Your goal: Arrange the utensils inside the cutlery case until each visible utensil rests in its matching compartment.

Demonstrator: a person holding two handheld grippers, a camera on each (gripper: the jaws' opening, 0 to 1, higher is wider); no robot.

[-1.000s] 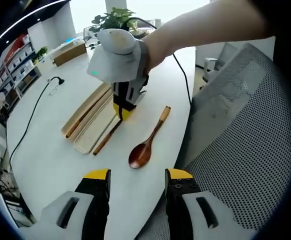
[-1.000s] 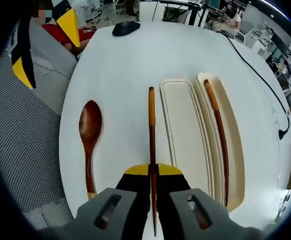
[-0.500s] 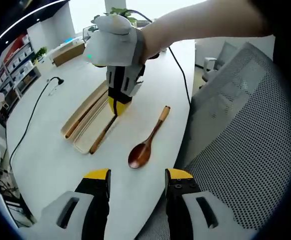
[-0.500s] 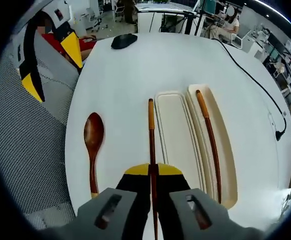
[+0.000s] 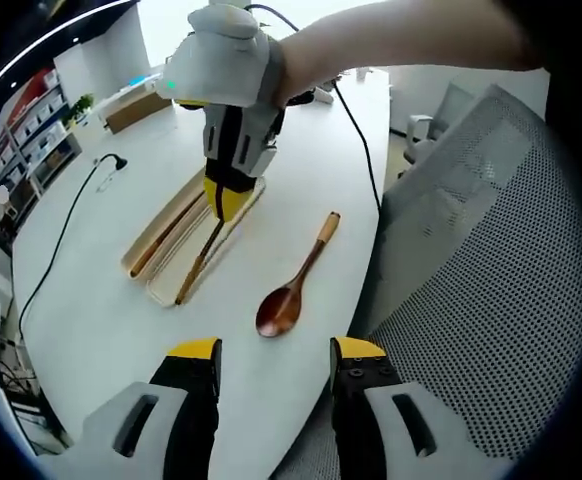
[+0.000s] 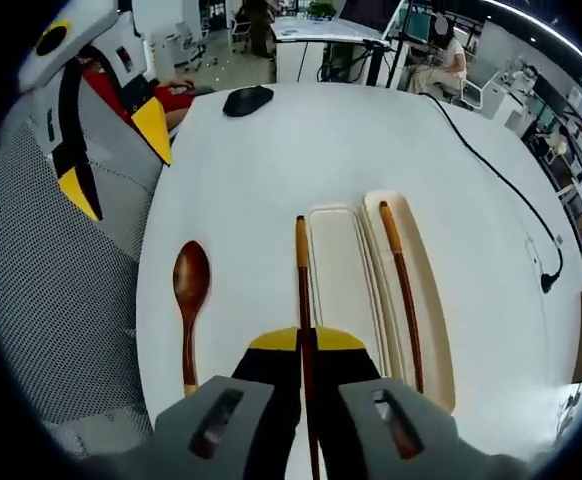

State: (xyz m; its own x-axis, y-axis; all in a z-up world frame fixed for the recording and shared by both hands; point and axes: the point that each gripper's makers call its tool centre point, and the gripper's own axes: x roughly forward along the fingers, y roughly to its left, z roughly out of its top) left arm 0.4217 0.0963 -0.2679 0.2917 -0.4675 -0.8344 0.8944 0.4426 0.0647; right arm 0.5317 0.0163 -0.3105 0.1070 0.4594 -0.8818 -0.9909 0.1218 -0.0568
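Leftmost in the left gripper view, a thin black cable (image 5: pixel 66 235) trails across the round white table (image 5: pixel 101 300), and next to it lies the long cream-coloured cutlery case (image 5: pixel 176 245), its two shallow trays side by side. One brown wooden chopstick with a lighter handle end (image 5: pixel 161 237) rests in the farther tray. Above the nearer tray hangs the right gripper (image 5: pixel 226 195), grey-bodied with yellow-tipped black jaws, carried by a person's bare arm; its jaws are clenched on the second brown wooden chopstick (image 5: pixel 199 260), which slants down over the nearer tray, though whether its tip touches the tray cannot be told. Further right, the dark wooden spoon with a pale handle tip (image 5: pixel 296 280) lies on the table, apart from the case. Beyond the table edge is a grey mesh chair back (image 5: pixel 491 260). At the bottom, the left gripper (image 5: pixel 274 370) holds its yellow-tipped jaws apart with nothing between them. In the right gripper view, the left gripper (image 6: pixel 106 150) shows at the upper left over the mesh chair, then the spoon (image 6: pixel 189 310), then the held chopstick (image 6: pixel 303 300) running along the left rim of the empty tray, and the other chopstick (image 6: pixel 399 290) in the right tray of the case (image 6: pixel 346 290).
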